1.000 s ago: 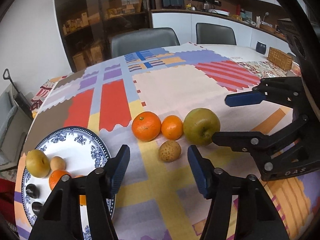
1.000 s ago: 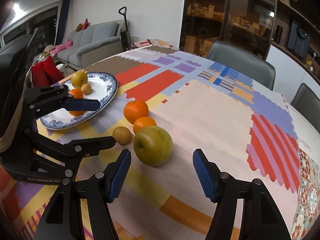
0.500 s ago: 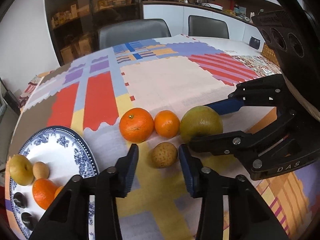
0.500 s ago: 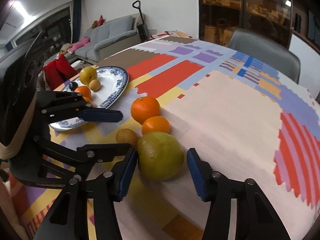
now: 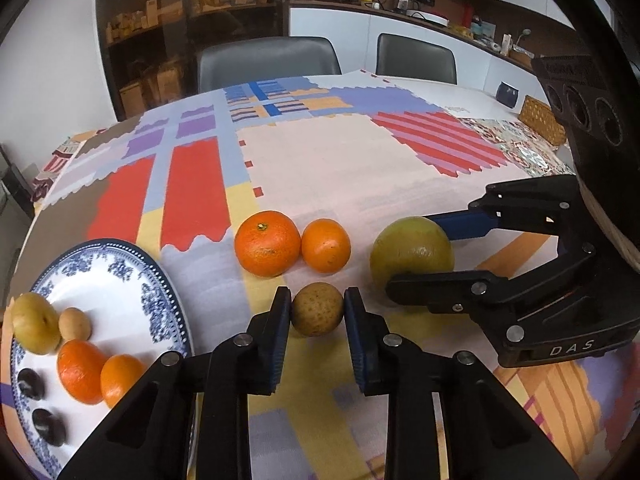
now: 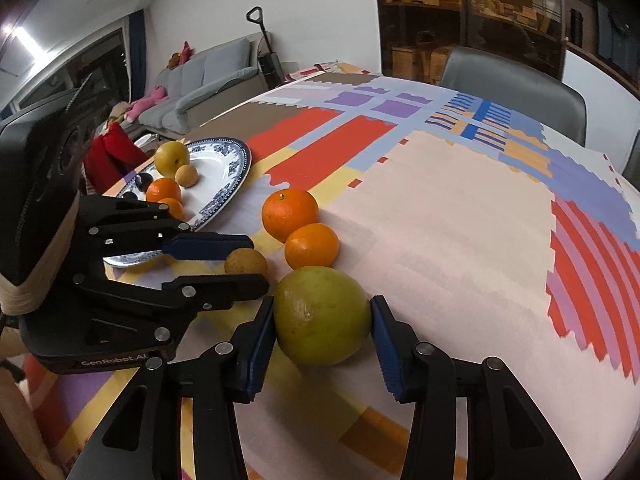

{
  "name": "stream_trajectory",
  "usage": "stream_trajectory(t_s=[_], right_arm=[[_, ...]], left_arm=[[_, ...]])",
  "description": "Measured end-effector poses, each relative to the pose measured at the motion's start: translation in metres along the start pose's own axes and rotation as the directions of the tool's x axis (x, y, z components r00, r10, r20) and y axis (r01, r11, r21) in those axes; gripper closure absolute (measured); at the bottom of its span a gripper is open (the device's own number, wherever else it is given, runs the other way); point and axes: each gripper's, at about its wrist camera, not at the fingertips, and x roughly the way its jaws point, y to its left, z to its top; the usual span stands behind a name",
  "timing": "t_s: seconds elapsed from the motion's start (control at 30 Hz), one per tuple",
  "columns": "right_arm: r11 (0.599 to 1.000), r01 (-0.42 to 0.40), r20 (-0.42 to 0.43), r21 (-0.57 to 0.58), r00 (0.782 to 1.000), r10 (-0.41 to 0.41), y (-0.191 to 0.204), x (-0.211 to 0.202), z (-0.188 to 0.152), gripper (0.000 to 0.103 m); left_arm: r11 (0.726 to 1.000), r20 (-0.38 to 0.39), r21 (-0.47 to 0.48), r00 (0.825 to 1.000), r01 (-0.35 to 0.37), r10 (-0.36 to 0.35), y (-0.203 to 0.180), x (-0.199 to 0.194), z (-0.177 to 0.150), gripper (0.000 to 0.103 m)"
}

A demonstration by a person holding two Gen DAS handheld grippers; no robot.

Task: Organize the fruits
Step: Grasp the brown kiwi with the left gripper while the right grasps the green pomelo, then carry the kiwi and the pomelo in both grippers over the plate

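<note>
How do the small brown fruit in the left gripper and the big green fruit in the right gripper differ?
Size: the brown fruit is clearly smaller than the green fruit.
Colour: the brown fruit is tan and speckled; the green fruit is yellow-green and smoother.
Grip: the left gripper is shut on the brown fruit; the right gripper is closing, pads at the green fruit's sides.
Shared: both are roundish and sit on the tablecloth.
</note>
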Motion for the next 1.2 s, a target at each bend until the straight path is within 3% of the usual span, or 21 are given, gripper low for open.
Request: stream_trajectory(t_s=[0.7,1.2], right_arm=[[0.999,0.044,0.102,0.023,0.994,-0.046,0.052,-0.053,0.003,0.056],[0.999,0.019,0.148,0.027,0.989,-0.023,0.105,-0.056,0.02,0.056]], left_arm=[[0.995,0.103,-0.097,0.994,-0.037,0.047,0.005,-0.082,-0.016,0.076],[0.977,0.146,-0.181,0.98,-0.108,0.136,0.042,-0.132,-0.045,0.076]])
